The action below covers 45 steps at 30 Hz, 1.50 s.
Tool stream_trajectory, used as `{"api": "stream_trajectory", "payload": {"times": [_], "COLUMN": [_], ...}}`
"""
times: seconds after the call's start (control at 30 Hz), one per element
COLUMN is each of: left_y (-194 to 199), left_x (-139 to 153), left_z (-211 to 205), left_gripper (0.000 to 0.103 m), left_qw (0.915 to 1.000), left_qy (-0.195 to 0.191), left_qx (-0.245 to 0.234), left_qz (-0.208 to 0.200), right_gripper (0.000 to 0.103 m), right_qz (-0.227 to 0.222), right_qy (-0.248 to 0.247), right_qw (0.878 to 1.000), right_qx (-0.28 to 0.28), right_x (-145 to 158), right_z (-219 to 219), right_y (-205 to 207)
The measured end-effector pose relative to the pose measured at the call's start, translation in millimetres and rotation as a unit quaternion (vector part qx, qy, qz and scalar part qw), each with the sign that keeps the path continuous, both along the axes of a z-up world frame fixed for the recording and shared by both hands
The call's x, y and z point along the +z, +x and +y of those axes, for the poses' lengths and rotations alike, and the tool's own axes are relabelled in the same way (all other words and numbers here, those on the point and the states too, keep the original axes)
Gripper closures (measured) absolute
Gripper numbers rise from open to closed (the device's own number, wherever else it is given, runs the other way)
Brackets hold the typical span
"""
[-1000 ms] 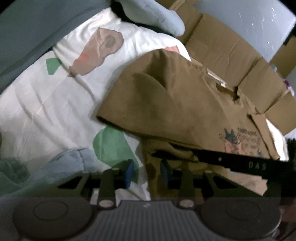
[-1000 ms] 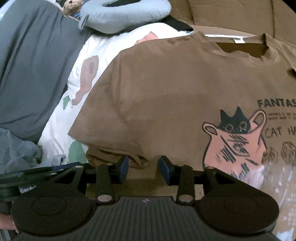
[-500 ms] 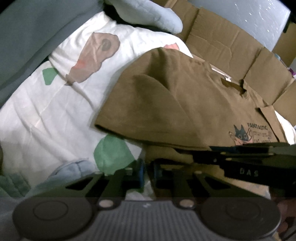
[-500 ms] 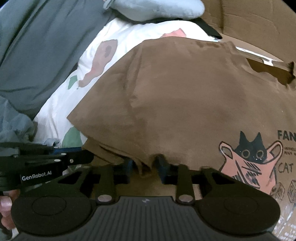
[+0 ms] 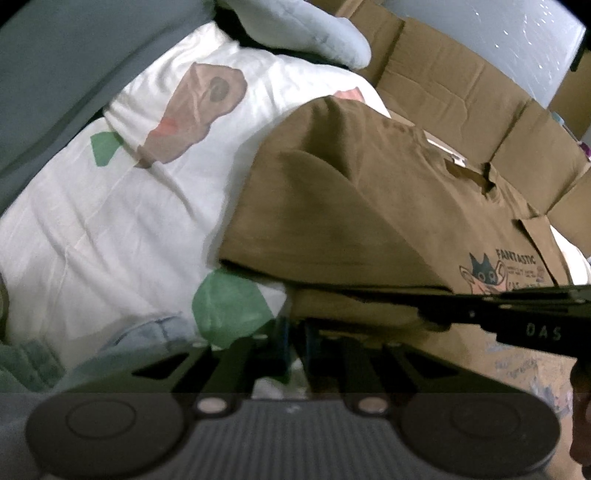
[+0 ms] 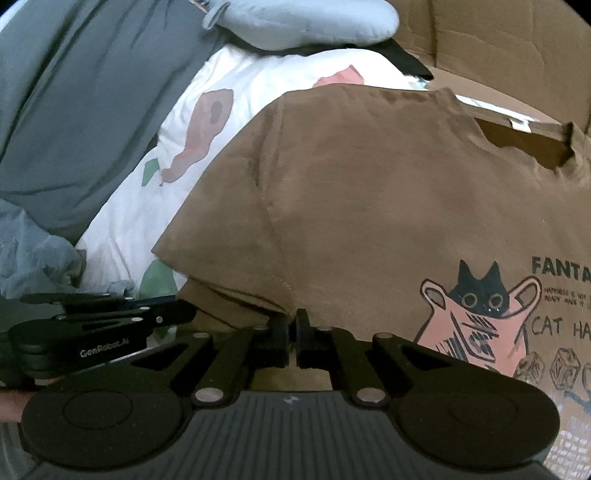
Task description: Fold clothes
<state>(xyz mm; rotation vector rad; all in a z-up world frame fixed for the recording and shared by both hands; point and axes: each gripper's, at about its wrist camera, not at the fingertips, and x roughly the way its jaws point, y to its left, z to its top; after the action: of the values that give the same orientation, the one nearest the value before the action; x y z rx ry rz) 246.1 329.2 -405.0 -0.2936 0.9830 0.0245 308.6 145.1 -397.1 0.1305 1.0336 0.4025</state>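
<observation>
A brown T-shirt (image 5: 351,221) with a cat print (image 6: 480,317) lies spread over the bed, its left sleeve folded in on top. My left gripper (image 5: 294,332) sits at the shirt's near left side edge, jaws almost together with the edge of the lower layer pinched in them. From the right wrist view the left gripper (image 6: 181,308) comes in from the left and meets that same edge. My right gripper (image 6: 295,326) is further right, below the sleeve seam, its jaws closing tight on a pinch of brown fabric. The right gripper's fingers (image 5: 517,314) cross the left wrist view.
A white duvet (image 5: 110,221) with green and brown patches lies under the shirt. A grey blanket (image 6: 74,110) and a pale blue pillow (image 6: 303,22) lie behind. Flattened cardboard (image 5: 461,92) runs along the far right. Light blue clothing (image 5: 155,332) is bunched near the left gripper.
Both grippers have gone from open to shut at the shirt's near edge. The right gripper rolled a little, and the fabric has bunched up between its jaws.
</observation>
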Motion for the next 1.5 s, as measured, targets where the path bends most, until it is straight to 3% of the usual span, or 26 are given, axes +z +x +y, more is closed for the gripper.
{"api": "stream_trajectory", "payload": {"times": [0.2, 0.4, 0.47, 0.53, 0.6, 1.0, 1.17, 1.4, 1.47, 1.5], "left_y": [1, -7, -10, -11, -11, 2, 6, 9, 11, 12], "left_x": [4, 26, 34, 40, 45, 53, 44, 25, 21, 19], "left_z": [0, 16, 21, 23, 26, 46, 54, 54, 51, 50], "left_gripper": [0.094, 0.092, 0.089, 0.075, 0.068, 0.067, 0.067, 0.07, 0.073, 0.08], "left_qw": [0.9999, 0.9997, 0.9998, 0.9998, 0.9997, 0.9966, 0.9933, 0.9912, 0.9913, 0.9914], "left_qy": [-0.003, -0.008, -0.003, 0.003, 0.006, -0.003, -0.023, -0.052, -0.056, -0.057], "left_qx": [0.0, 0.011, 0.013, 0.014, 0.019, 0.083, 0.113, 0.12, 0.116, 0.114], "left_qz": [0.013, 0.021, 0.018, 0.015, 0.011, -0.004, -0.013, -0.025, -0.028, -0.03], "right_gripper": [0.101, 0.097, 0.091, 0.075, 0.064, 0.064, 0.064, 0.064, 0.064, 0.064], "right_qz": [0.023, 0.029, 0.03, 0.03, 0.033, 0.034, 0.029, 0.028, 0.027, 0.027], "right_qy": [-0.006, -0.007, -0.007, 0.001, 0.017, 0.027, 0.021, 0.026, 0.027, 0.026], "right_qw": [1.0, 1.0, 0.999, 0.999, 0.998, 0.997, 0.998, 0.998, 0.998, 0.998], "right_qx": [-0.005, -0.007, -0.013, -0.03, -0.054, -0.066, -0.057, -0.053, -0.053, -0.05], "right_x": [-18, -16, -13, -10, -6, -7, -9, -10, -10, -10], "right_z": [-4, -9, -11, -16, -24, -46, -46, -43, -42, -41], "right_y": [-2, -4, -7, -12, -19, -49, -51, -55, -56, -56]}}
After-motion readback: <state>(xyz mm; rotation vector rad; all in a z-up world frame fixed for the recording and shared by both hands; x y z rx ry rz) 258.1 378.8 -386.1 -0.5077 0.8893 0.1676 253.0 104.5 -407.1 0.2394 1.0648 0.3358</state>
